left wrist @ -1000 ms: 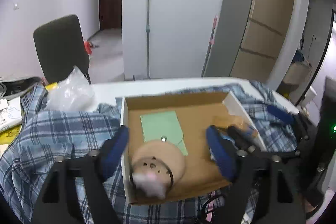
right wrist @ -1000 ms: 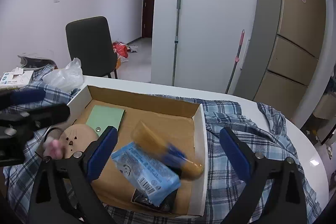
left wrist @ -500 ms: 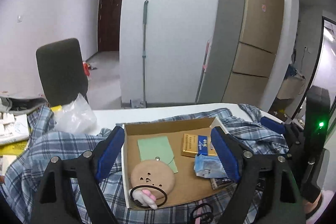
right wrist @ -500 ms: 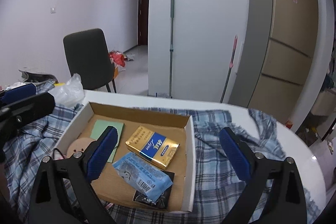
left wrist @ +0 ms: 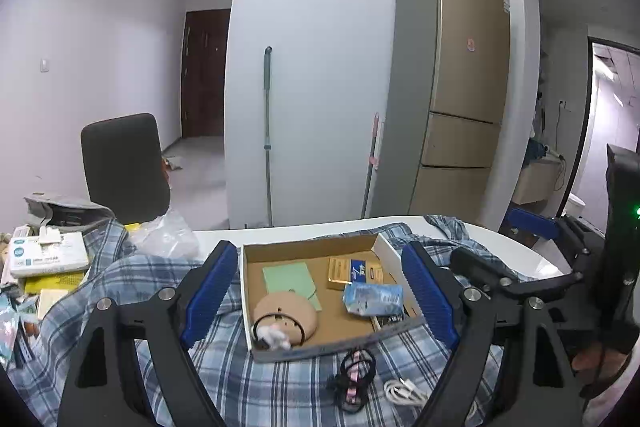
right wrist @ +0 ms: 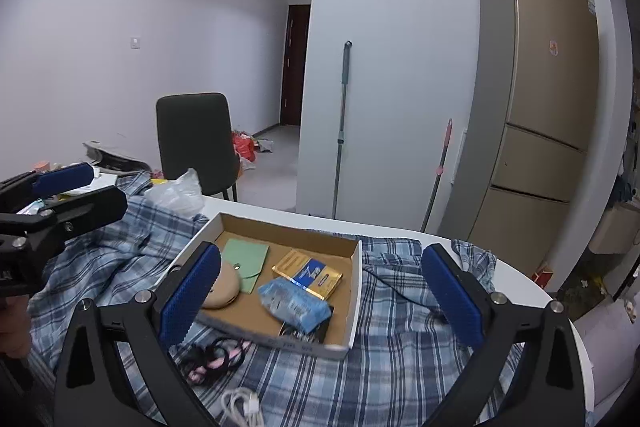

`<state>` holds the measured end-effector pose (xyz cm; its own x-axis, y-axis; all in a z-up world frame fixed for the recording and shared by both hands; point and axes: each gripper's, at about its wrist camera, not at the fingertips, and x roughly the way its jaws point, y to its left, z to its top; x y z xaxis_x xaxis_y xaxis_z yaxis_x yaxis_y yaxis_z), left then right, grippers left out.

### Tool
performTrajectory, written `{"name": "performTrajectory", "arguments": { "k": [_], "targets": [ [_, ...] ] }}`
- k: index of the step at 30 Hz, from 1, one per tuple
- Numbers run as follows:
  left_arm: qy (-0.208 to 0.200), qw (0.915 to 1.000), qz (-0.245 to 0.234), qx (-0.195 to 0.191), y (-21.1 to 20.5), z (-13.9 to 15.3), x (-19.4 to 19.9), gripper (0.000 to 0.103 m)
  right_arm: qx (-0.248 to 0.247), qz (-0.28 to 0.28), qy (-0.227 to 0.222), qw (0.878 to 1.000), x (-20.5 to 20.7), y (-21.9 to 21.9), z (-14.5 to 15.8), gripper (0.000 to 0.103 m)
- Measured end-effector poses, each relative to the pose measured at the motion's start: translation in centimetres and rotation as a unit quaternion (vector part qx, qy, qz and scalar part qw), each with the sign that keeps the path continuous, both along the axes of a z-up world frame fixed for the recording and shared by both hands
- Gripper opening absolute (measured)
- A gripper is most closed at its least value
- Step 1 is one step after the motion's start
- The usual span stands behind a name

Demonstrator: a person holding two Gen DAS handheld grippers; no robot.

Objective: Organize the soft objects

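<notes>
on the desk [right wrist: 520, 279], over a spread plaid shirt [left wrist: 280, 387], lies the shallow cardboard box [left wrist: 316, 349] that already holds a green pouch [left wrist: 290, 277], a tan round pouch [left wrist: 286, 311], a gold-and-blue pack [left wrist: 352, 271] and a blue tissue pack [left wrist: 372, 297]. your left claw [left wrist: 316, 299] hangs above the box with its blue pads spread wide and nothing between them; your right claw [right wrist: 320, 299] is likewise wide apart and empty. the likely next piece is the black-and-pink hair tie [left wrist: 354, 379], lying on the shirt just outside the box's near wall, beside a white cable [left wrist: 404, 393].

to do this step well, judge the approach from above: bring one claw down over the hair tie, close on the bunched part rather than a single loop, and keep the pads clear of the shirt fabric so you do not drag it and shift the box. lift before crossing the wall.

hard to make out: a dark item under the tissue pack is mostly covered; the small pink-and-white thing at the tan pouch's near edge cannot be identified; the clutter at the far left of the desk is cut off by the lens edge.
</notes>
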<state>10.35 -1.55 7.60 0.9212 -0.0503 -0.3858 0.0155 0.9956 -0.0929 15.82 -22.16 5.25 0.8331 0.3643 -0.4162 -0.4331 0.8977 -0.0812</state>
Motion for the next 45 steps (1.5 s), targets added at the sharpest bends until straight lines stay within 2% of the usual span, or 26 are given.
{"name": "performTrajectory", "arguments": {
  "k": [4,14,19,26,31,39,45],
  "targets": [
    [-0.008,0.9998,-0.002,-0.016,0.3,-0.7,-2.0,0.086,0.003,0.008,-0.003,1.000,-2.3,-0.8,-0.4,0.100],
    [-0.010,0.9999,-0.009,-0.003,-0.2,-3.7,-4.2,0.086,-0.009,0.015,0.018,1.000,-5.1,-2.0,-3.6,0.100],
    [-0.028,0.9994,-0.017,-0.005,-0.1,-4.8,-4.6,0.087,-0.003,0.010,0.029,1.000,-4.7,-2.2,-5.2,0.100],
    [-0.024,0.9996,-0.017,0.001,0.1,-6.2,-4.3,0.103,-0.006,0.009,0.036,0.999,-4.3,-2.3,-6.8,0.100],
    [-0.021,0.9995,-0.015,-0.015,0.8,-6.5,-4.2,0.103,0.003,0.016,0.047,0.999,-4.0,-2.5,-7.0,0.100],
    [-0.009,0.9999,-0.010,-0.008,0.8,-7.0,-3.8,0.103,0.004,0.030,0.067,0.997,-3.9,-2.6,-6.8,0.100],
    [-0.004,0.9999,-0.005,-0.015,1.2,-7.1,-3.7,0.103,-0.032,0.080,0.127,0.988,-3.8,-1.5,-7.6,0.080]
  ]
}}
